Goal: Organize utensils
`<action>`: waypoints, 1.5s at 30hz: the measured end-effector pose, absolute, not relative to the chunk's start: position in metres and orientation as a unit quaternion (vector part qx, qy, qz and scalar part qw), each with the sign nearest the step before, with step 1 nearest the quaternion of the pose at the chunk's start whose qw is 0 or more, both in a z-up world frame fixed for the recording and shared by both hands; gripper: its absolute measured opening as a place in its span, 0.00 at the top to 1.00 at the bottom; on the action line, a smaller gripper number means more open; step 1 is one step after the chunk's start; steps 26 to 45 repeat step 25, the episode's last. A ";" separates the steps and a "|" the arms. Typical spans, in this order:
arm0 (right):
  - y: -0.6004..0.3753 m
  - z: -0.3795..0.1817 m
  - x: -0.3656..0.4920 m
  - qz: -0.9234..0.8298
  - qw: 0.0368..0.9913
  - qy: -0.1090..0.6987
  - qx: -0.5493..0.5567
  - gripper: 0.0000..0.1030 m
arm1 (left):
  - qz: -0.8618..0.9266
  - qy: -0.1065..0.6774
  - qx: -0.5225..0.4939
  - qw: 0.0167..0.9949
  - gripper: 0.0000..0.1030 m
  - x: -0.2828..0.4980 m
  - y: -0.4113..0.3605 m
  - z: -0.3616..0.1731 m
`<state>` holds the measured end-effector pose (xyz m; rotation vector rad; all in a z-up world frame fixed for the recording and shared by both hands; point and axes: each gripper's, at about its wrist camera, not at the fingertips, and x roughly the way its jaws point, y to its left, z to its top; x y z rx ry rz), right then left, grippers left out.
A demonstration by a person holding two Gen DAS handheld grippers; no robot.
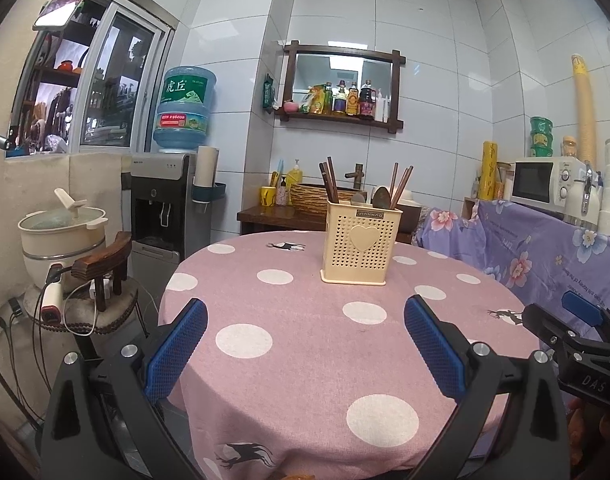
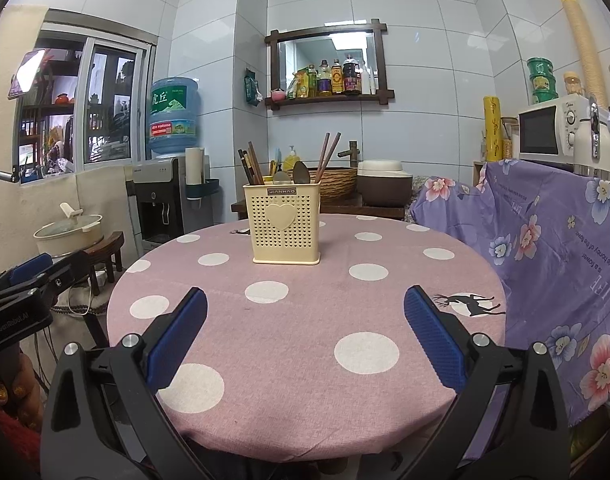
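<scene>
Both our grippers hang over the near edge of the pink polka-dot table point(image 1: 305, 340), empty, well short of the holder. Our left gripper point(image 1: 305, 344) has its blue pads spread wide apart; same for our right gripper point(image 2: 305, 336). Only the right wrist view shows a hand point(image 2: 21, 384) at far left. The cream utensil holder point(image 1: 361, 242) stands upright on the far half of the table, with dark chopsticks point(image 1: 330, 180) in two bunches, about seven sticks, and two spoons point(image 1: 381, 197) between them. Right wrist view uncovers a brown pot point(image 2: 385, 188) behind; the purple floral cloth point(image 2: 545, 248) drapes at right.
</scene>
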<state>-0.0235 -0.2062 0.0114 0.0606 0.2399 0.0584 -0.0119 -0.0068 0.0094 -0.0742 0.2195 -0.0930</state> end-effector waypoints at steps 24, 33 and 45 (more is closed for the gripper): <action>-0.206 0.008 -0.022 0.030 0.991 0.124 0.031 0.06 | -0.043 0.131 -0.046 0.989 0.05 -0.006 -0.004 0.007; -0.206 0.007 -0.022 0.030 0.991 0.124 0.031 0.06 | -0.042 0.131 -0.046 0.989 0.05 -0.006 -0.004 0.007; -0.206 0.007 -0.022 0.030 0.991 0.124 0.031 0.06 | -0.042 0.131 -0.046 0.989 0.05 -0.006 -0.004 0.007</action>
